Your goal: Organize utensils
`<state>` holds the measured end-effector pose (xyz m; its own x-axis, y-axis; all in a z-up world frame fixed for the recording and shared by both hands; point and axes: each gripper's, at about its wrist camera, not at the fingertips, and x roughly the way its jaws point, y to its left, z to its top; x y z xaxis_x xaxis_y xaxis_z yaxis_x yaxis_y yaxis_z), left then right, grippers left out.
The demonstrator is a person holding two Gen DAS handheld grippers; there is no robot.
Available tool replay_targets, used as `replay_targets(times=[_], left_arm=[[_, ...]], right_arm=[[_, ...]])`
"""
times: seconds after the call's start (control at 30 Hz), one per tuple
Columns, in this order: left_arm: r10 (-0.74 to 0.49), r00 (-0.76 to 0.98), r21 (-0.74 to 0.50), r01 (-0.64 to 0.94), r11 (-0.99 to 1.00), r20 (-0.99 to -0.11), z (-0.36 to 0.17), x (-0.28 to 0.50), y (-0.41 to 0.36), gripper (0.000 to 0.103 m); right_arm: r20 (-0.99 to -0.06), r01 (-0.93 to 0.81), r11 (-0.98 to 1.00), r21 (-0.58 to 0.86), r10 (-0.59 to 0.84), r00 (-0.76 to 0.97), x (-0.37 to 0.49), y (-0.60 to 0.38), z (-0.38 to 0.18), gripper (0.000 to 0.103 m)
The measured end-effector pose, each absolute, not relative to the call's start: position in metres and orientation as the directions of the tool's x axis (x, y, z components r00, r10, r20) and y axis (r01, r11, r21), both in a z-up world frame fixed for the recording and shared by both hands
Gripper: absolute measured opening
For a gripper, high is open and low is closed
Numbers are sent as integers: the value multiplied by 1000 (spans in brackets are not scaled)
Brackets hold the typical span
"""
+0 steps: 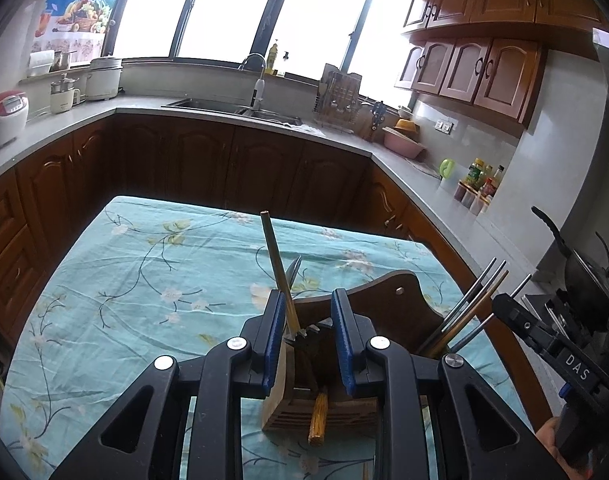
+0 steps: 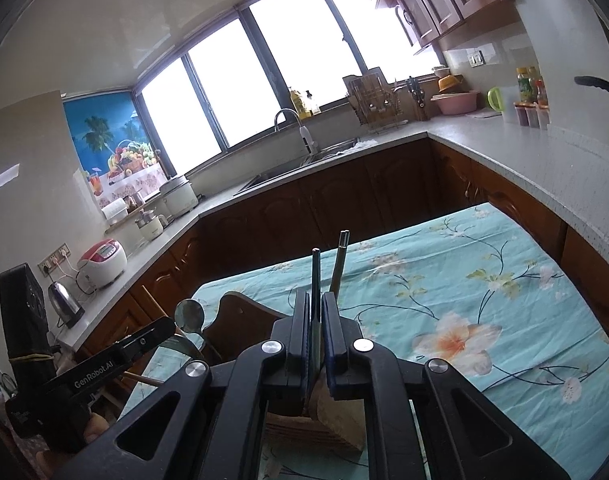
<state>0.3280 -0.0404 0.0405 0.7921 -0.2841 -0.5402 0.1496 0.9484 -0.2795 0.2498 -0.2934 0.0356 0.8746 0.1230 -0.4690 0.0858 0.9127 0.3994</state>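
A wooden utensil holder stands on the floral blue tablecloth. My left gripper is open, its blue pads on either side of the holder's top. A gold-stemmed utensil leans against the left pad. Several chopsticks stand in the holder's right compartment. A wooden handle sticks out below. My right gripper is shut on a dark chopstick above the holder. A gold chopstick stands just behind it. A spoon stands at the left.
The right gripper body shows at the right of the left wrist view, the left one at the left of the right wrist view. Counters with a sink, rice cookers, a dish rack and bottles ring the table. A wok sits at far right.
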Motion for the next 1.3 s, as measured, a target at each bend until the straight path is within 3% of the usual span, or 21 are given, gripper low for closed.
replay_targets(times=[0.27,0.47,0.83,1.03,1.2,1.3], left_arm=[[-284,789,-278,149,949,-545,40,327,-40,30],[-280,787,-276,146,950,-549,41,325,-41,35],[-279,790,-277,144,950,-546,44,323,-39,48],[-288,798,-288,150,946,-530,49,313,-34,66],[-295,810,-306,151,940,-507,54,293,-22,82],[-292,818,-315,144,938,-496,53,273,-12,88]], right_arm=[[-475,84,909,409,134,870,249,-294,34,11],[-473,82,903,422,143,869,247,-297,31,30],[-476,87,899,429,144,867,247,-298,32,39],[-475,84,895,438,151,867,245,-300,31,51],[-458,76,889,452,158,875,232,-299,33,77],[-443,72,886,457,157,883,219,-298,35,86]])
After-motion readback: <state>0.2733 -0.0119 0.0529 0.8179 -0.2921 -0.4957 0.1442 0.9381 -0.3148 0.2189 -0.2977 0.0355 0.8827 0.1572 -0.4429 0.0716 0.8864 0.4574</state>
